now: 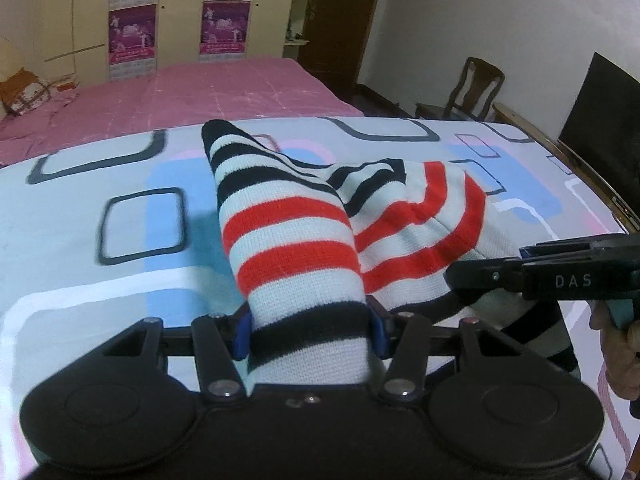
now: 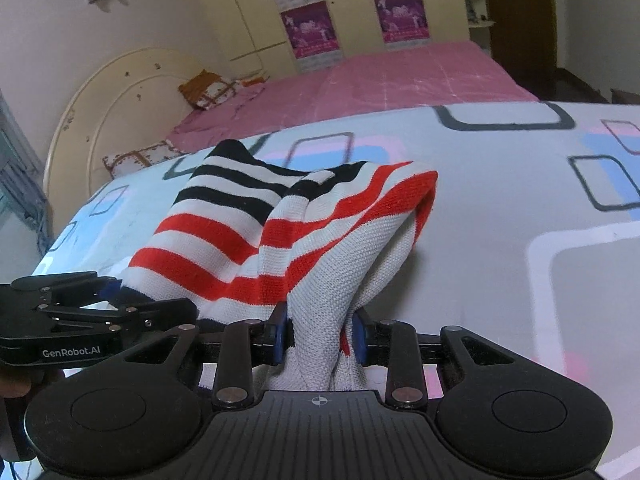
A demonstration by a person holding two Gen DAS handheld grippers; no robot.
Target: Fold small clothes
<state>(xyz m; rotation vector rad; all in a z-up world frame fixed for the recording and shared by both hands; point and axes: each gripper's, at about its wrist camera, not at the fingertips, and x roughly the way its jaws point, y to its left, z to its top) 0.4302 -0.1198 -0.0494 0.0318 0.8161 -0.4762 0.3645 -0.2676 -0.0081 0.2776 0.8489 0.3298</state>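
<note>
I have the striped knit garment (image 1: 296,224) pinched at its near end in both tools, lifted off the patterned bed cover (image 1: 100,280) while its far end trails on the cover towards the middle of the bed. My left hand-held gripper (image 1: 310,334) is closed on a dark-banded edge, the cloth bunched between its blue pads. My right hand-held gripper (image 2: 320,336) is likewise closed on a gathered grey-white part of the same garment (image 2: 288,232). I judge the fold barely under way: the cloth hangs in two humped, loosely doubled lobes, with no flat crease laid anywhere. What is left, as I read it, is to carry the held edge over, lay it down squarely, release and flatten. I see no other clothes on the bed, folded or waiting.
</note>
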